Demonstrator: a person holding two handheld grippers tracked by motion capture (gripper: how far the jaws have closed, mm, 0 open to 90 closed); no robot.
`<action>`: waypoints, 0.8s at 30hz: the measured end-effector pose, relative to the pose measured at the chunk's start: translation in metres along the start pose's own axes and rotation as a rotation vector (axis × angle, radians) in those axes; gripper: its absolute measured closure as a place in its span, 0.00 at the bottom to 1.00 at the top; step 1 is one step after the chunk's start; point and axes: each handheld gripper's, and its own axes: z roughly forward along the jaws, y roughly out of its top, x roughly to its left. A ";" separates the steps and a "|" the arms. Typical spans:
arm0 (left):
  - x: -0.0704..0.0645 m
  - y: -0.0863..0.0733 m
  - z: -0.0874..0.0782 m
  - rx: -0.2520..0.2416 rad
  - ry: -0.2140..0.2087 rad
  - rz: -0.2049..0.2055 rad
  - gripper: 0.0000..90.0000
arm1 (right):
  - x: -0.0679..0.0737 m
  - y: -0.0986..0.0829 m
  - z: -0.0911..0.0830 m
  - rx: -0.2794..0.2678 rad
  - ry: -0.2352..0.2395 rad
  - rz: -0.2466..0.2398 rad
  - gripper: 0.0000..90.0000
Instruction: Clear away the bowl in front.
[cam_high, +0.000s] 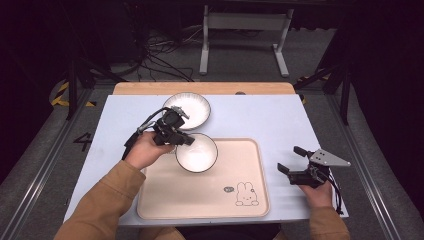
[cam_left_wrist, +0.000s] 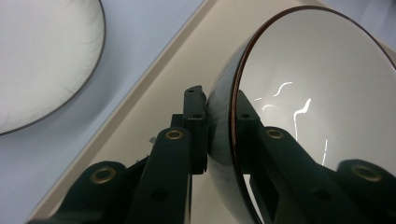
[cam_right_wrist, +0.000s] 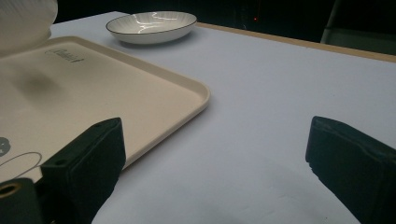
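Observation:
My left gripper (cam_high: 184, 141) is shut on the rim of a white bowl (cam_high: 197, 154), holding it above the far left part of the beige tray (cam_high: 200, 200). In the left gripper view the bowl (cam_left_wrist: 317, 93) has a dark rim pinched between the two black jaws, my left gripper (cam_left_wrist: 223, 121) clamped on its wall, and the tray (cam_left_wrist: 154, 107) lies beneath. A white ribbed plate (cam_high: 188, 110) sits on the table behind the tray. My right gripper (cam_high: 292, 160) rests open on the table right of the tray, nothing between its jaws. In the right gripper view my right gripper (cam_right_wrist: 215, 163) faces the tray's corner (cam_right_wrist: 140, 93) and the plate (cam_right_wrist: 152, 25).
The tray carries a small rabbit drawing (cam_high: 246, 195) near its front right corner. A pale blue mat (cam_high: 270, 120) covers the table, with a wooden edge (cam_high: 200, 88) at the back. Dark floor, cables and a stand frame (cam_high: 245, 35) lie beyond the table.

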 end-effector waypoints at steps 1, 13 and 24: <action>0.000 0.000 0.002 0.007 -0.001 0.000 0.90 | 0.000 0.000 0.000 0.000 0.000 0.001 0.06; -0.003 0.000 0.022 0.054 -0.020 0.009 0.90 | 0.000 0.000 -0.001 -0.005 0.000 0.003 0.06; -0.007 -0.002 0.035 0.096 -0.024 0.025 0.90 | 0.000 0.000 0.000 -0.004 0.000 0.004 0.06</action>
